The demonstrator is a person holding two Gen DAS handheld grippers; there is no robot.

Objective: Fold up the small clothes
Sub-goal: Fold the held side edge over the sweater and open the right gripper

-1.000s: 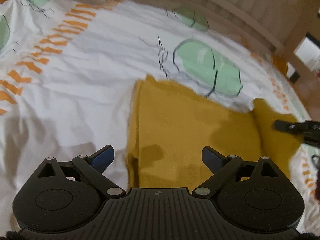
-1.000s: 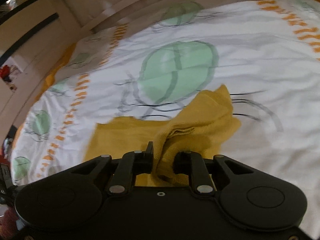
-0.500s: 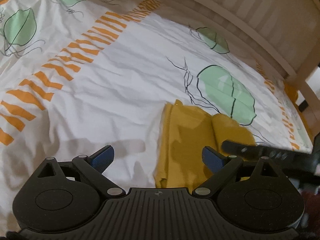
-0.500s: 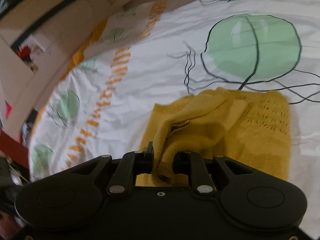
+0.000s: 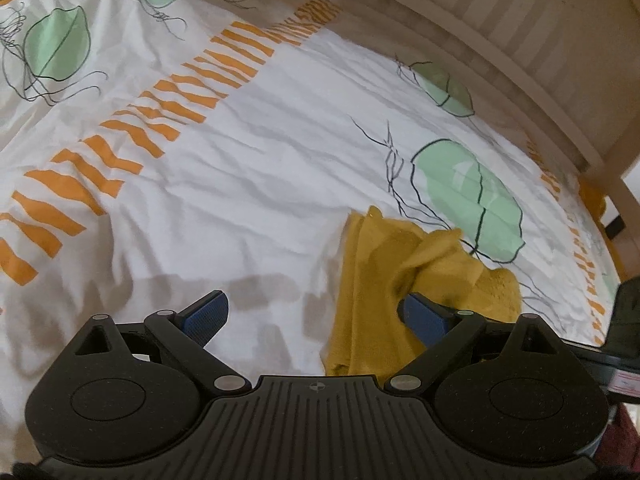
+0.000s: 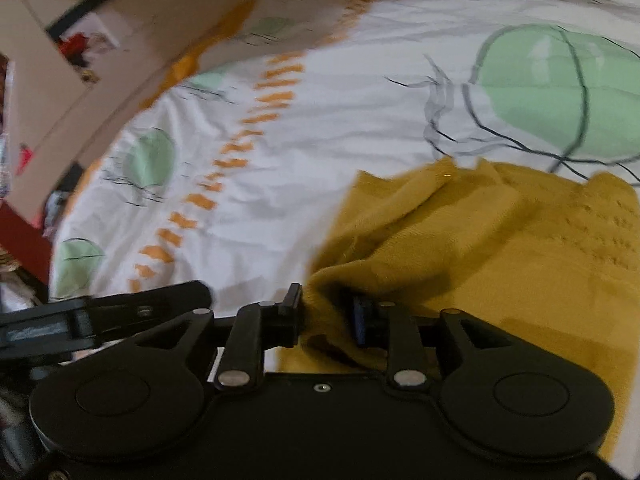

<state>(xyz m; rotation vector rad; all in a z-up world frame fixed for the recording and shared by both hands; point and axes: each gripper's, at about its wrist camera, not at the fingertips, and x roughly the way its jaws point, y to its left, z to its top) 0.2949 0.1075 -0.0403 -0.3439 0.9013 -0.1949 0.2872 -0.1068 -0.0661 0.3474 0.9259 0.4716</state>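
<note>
A small mustard-yellow knit garment (image 5: 380, 280) lies on the bed sheet, partly folded over itself. In the right wrist view the garment (image 6: 500, 248) fills the lower right. My right gripper (image 6: 326, 316) is shut on a bunched edge of it, low over the sheet. My left gripper (image 5: 316, 312) is open and empty, hovering above the sheet at the garment's left edge; its right finger (image 5: 424, 316) is over the cloth. The left gripper's body also shows at the left in the right wrist view (image 6: 100, 316).
The white bed sheet (image 5: 240, 184) has orange stripes and green leaf prints. A slatted wooden bed frame (image 5: 500, 40) runs along the far side. Furniture and clutter stand beyond the bed's left edge in the right wrist view (image 6: 48, 100).
My right gripper has carried the garment's edge leftwards over the rest, doubling it. My left gripper has pulled back and to the left, so the garment now sits at its right.
</note>
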